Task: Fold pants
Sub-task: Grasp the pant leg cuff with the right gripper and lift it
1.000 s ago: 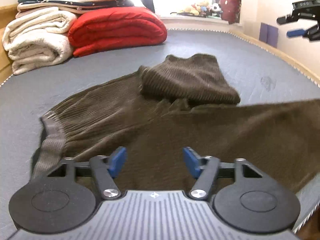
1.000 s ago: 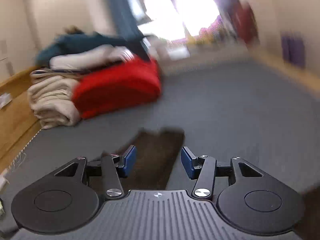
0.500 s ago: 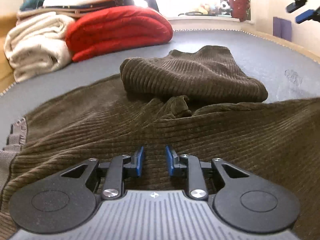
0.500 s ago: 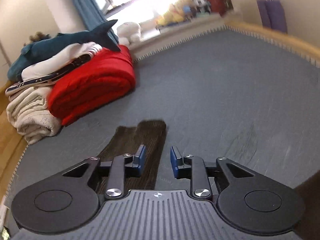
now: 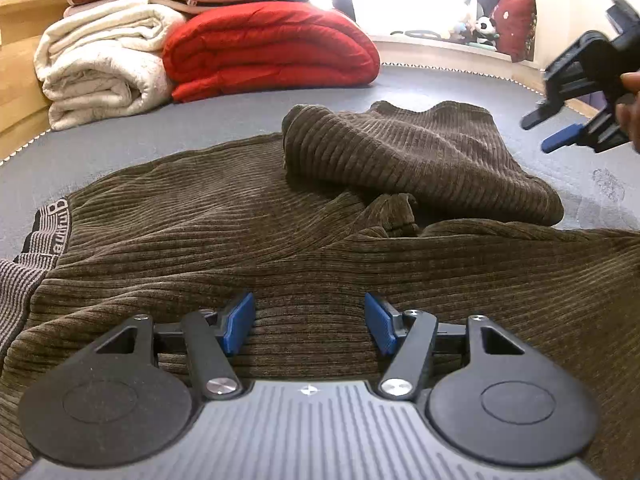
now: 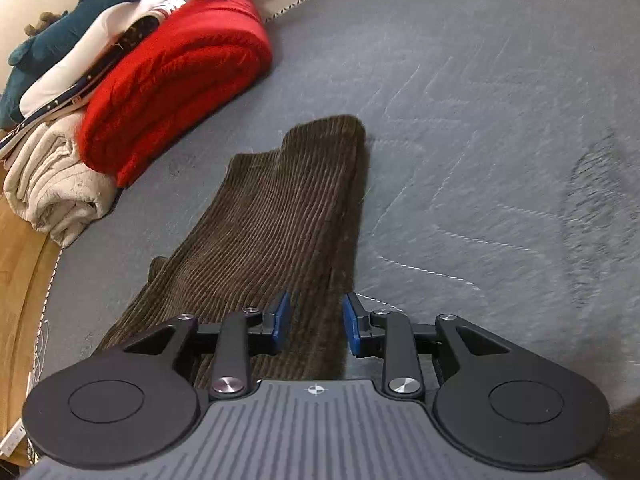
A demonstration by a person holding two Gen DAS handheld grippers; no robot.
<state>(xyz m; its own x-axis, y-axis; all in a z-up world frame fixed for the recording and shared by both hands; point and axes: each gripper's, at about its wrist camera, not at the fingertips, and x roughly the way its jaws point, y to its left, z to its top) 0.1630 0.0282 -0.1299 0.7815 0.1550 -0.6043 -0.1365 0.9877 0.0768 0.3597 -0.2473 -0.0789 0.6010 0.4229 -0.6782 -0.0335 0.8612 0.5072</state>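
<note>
pants: brown corduroy pants (image 5: 320, 248) spread flat on grey mattress (image 5: 120, 148); waistband (image 5: 44, 236) at left of the L view, legs run off to the right.
far leg: doubled back on itself, lies as a lumpy bundle (image 5: 420, 160) on top of the rest. Reads as a part-done or messy fold, not tidy yet.
near leg: lies straight across the front, under the L tool.
L gripper (image 5: 310, 326): low over the near leg w/ jaws wide, just been opening, cloth below the blue pads but nothing pinched. Prob. set to take a fresh bite of fabric.
R gripper (image 6: 316, 322): angled down over the bundled leg's end (image 6: 288, 208), jaws narrow-ish but apart, just been opening a little, nothing gripped. In the L view it hangs clear above the mattress at far right, a person's hand (image 5: 628, 108) on it.
why so: one tool per leg looks like prep to straighten the far leg before laying one over the other.
surroundings: red quilt (image 5: 272, 48) & cream blanket (image 5: 100, 68) stacked at the far end, well apart from the pants, so there's room to fold.
progress: early, by my read; no clean fold done.
</note>
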